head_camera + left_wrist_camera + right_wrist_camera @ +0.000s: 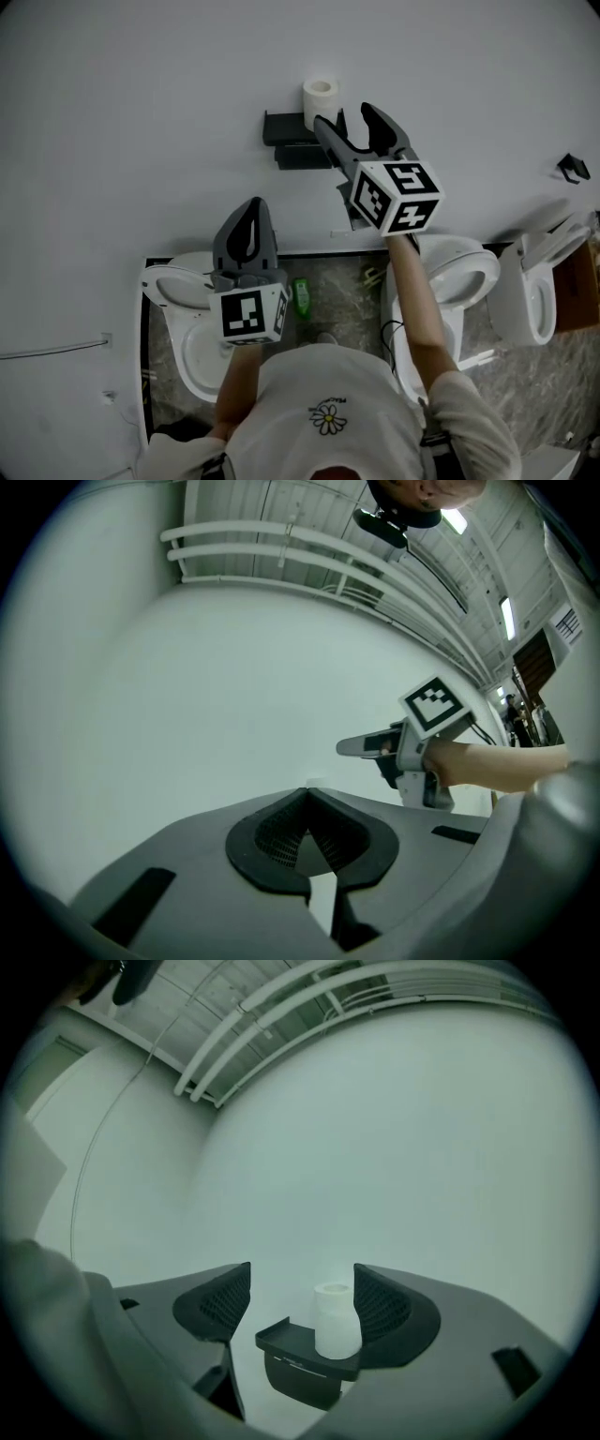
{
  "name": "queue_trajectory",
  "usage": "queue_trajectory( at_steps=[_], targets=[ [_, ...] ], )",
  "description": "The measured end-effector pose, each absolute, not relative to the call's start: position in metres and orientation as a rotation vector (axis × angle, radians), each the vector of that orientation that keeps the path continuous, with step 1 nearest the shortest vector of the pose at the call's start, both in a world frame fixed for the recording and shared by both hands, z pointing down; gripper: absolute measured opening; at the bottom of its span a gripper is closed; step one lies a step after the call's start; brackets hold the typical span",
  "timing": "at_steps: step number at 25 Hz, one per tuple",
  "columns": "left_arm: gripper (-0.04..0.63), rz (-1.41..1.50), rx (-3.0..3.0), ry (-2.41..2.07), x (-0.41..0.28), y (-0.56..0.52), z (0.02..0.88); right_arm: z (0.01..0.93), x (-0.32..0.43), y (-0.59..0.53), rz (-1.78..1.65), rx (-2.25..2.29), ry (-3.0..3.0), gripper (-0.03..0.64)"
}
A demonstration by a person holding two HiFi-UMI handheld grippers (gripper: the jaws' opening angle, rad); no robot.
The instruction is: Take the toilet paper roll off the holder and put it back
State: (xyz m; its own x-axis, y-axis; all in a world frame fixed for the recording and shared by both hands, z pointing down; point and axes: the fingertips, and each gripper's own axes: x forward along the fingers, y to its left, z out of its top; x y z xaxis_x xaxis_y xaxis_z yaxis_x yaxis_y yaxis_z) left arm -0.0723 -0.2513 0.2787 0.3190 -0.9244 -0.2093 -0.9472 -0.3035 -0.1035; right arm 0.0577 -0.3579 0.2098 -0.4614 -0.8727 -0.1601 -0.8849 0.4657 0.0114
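A white toilet paper roll stands upright on the top shelf of a black wall holder. My right gripper is open just in front of it, with neither jaw pressing the roll. In the right gripper view the roll stands on the holder close to the right-hand jaw, and the right gripper is spread wide. My left gripper hangs lower and to the left, shut and empty, facing the bare wall. In its own view the left gripper has its jaws together, with the right gripper's marker cube off to the right.
Below the wall stand a white toilet on the left, another white toilet on the right and a third one further right. A green bottle lies on the marbled floor between them. A small black hook sticks out of the wall at right.
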Motion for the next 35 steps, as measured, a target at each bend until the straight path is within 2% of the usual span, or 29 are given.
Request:
queue_trajectory(
  at_steps=[14,35],
  targets=[
    [0.016,0.13,-2.357,1.769,-0.082,-0.254,0.287,0.269,0.053,-0.472,-0.256,-1.81,2.687,0.307],
    [0.017,0.111,-2.337,1.828,-0.095,-0.261,0.292,0.297,0.054,-0.503,-0.316,-1.912,2.74,0.302]
  ],
)
